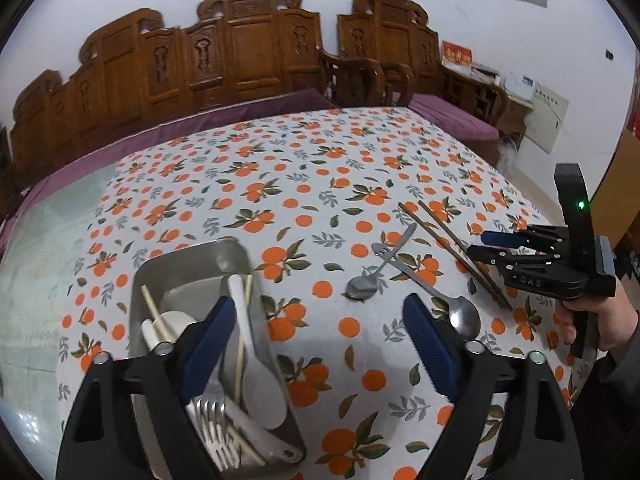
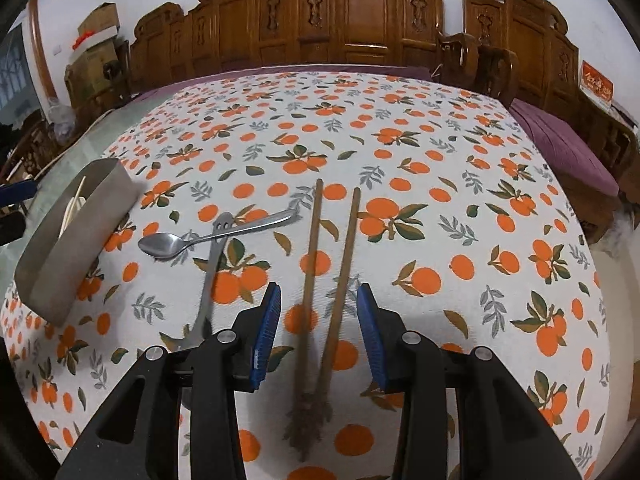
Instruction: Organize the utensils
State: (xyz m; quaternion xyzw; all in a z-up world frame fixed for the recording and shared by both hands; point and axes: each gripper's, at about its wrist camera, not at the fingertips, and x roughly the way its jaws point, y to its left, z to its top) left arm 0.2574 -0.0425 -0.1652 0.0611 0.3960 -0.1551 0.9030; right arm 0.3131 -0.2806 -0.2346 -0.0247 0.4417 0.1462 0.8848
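Observation:
A steel tray at the lower left holds white spoons, white forks and pale chopsticks. My left gripper hovers open beside it, its left finger over the tray, with only tablecloth between the pads. Two metal spoons lie crossed on the cloth. A pair of brown chopsticks lies on the table, running between the pads of my right gripper, which stands open and apart from them. The right gripper, held by a hand, also shows in the left wrist view over the brown chopsticks.
The table carries an orange-print cloth. In the right wrist view the tray is at the left, with the crossed spoons between it and the chopsticks. Carved wooden benches with purple cushions stand behind the table.

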